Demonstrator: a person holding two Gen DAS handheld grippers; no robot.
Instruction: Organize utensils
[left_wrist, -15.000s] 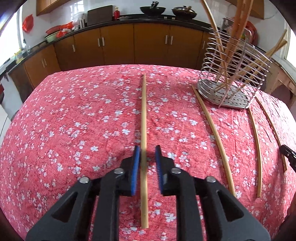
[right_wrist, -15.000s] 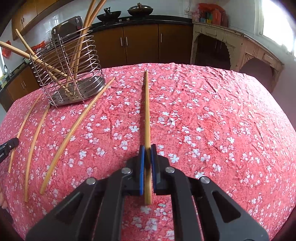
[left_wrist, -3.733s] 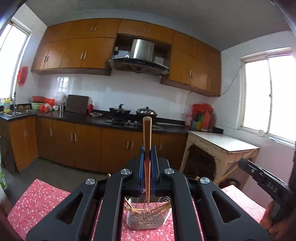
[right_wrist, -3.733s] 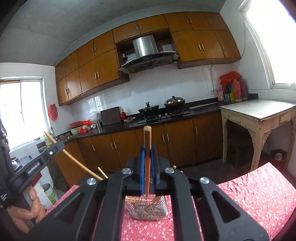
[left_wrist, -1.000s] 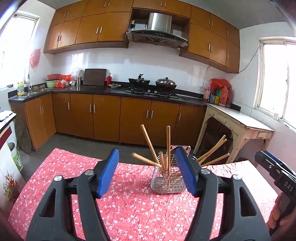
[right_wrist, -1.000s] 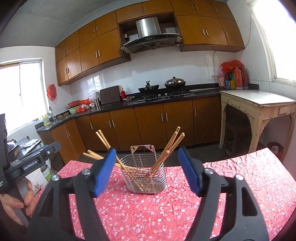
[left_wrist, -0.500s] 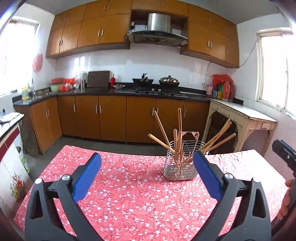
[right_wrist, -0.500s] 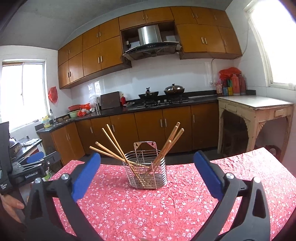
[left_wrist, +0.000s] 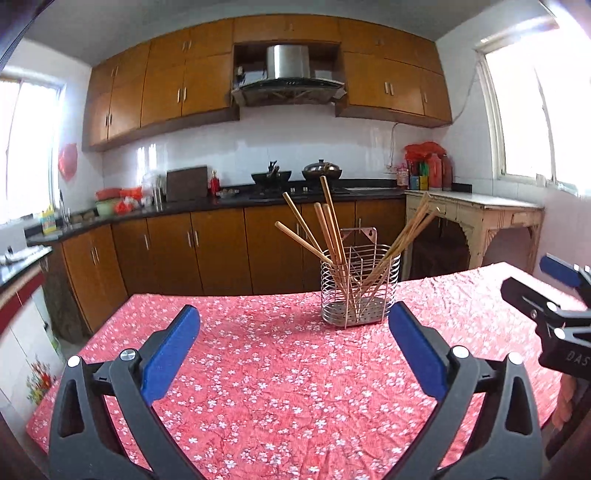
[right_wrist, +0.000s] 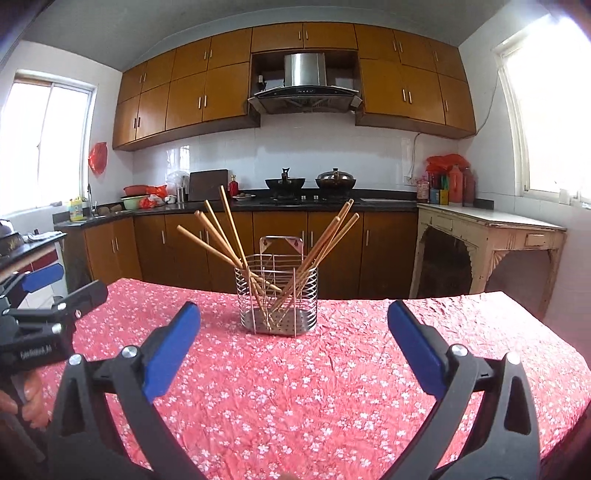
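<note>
The jaws of the left gripper (left_wrist: 293, 354) are shown spread to their widest, with nothing between the blue pads (left_wrist: 170, 353); only the flowered red cloth of the counter (left_wrist: 258, 387) is seen through the gap. The jaws of the right gripper (right_wrist: 293, 354) are shown equally wide and equally empty. Both grippers are directed slightly downward across the counter.

Ahead of both pairs of jaws, the wire utensil holder (left_wrist: 360, 288) is seen upright on the cloth, well apart from the pads. In the left wrist view it lies ahead and somewhat right of the midline; in the right wrist view (right_wrist: 277, 295) it lies almost on the midline. Neither gripper is clearly the nearer.

The chopsticks (left_wrist: 332, 236) are all lodged in the holder, their long axes steep, fanned to left and right. No loose chopstick is visible on the cloth in either view.

The task is therefore judged essentially complete. Any further grasp would have to be made on a near-upright stick, from the side.
</note>
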